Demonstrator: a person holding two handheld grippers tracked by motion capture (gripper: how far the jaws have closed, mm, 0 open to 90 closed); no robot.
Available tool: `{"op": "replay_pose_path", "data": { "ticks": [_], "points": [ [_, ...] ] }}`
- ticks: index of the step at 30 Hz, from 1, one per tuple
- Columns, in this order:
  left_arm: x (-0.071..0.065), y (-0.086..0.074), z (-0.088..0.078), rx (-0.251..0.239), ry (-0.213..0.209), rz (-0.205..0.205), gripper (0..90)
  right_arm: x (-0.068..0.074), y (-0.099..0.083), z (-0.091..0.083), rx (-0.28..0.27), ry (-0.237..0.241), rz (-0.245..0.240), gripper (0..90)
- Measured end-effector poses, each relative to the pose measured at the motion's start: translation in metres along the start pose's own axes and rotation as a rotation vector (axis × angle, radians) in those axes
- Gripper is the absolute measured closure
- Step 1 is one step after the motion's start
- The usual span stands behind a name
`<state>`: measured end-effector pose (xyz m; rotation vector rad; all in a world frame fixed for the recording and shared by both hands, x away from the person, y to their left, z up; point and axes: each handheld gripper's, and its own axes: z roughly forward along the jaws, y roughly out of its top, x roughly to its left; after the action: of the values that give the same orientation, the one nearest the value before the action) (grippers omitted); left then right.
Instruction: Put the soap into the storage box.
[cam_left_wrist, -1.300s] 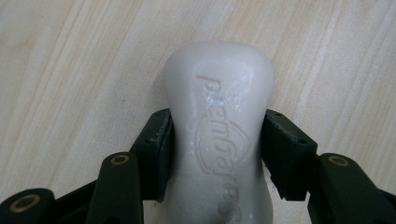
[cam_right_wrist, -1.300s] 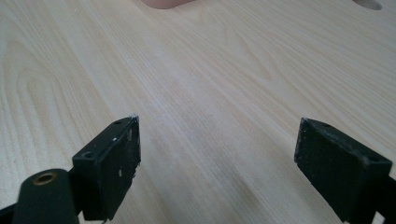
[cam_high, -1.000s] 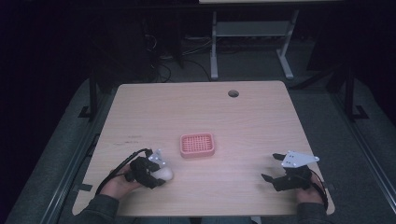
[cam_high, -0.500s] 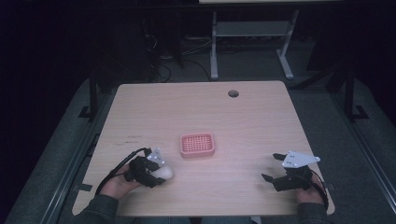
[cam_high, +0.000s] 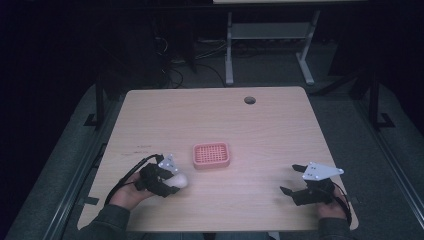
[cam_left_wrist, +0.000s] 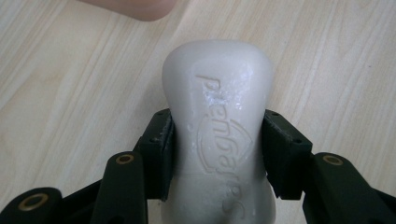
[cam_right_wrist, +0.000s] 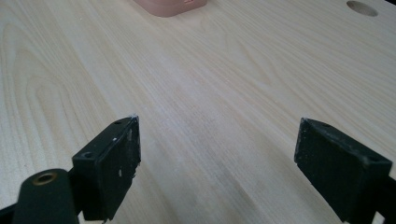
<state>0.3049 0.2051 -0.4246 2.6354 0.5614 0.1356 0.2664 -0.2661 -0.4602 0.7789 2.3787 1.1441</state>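
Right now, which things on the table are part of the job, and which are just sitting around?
Part of the job:
- white soap bar, clamped in the left gripper
- pink soap dish, close by on the table

Just there:
- right gripper, jaws wide open with nothing between them
- round hole near the table's far edge
- metal stand on the floor behind

My right gripper (cam_right_wrist: 217, 163) sits at the bottom of the frame, its two black jaws wide apart with bare wooden table (cam_right_wrist: 201, 84) between them. At the top edge I see part of the pink tray (cam_right_wrist: 170, 5); a round hole (cam_right_wrist: 361, 8) sits upper right.
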Motion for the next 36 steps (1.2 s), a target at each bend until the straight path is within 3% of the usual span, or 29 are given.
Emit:
{"op": "replay_pose_path", "data": {
  "ticks": [36],
  "points": [
    [0.012,0.033,0.006,0.02,-0.042,0.05,49.4,-0.001,-0.003,-0.002,-0.016,0.005,0.014,13.8]
  ]
}}
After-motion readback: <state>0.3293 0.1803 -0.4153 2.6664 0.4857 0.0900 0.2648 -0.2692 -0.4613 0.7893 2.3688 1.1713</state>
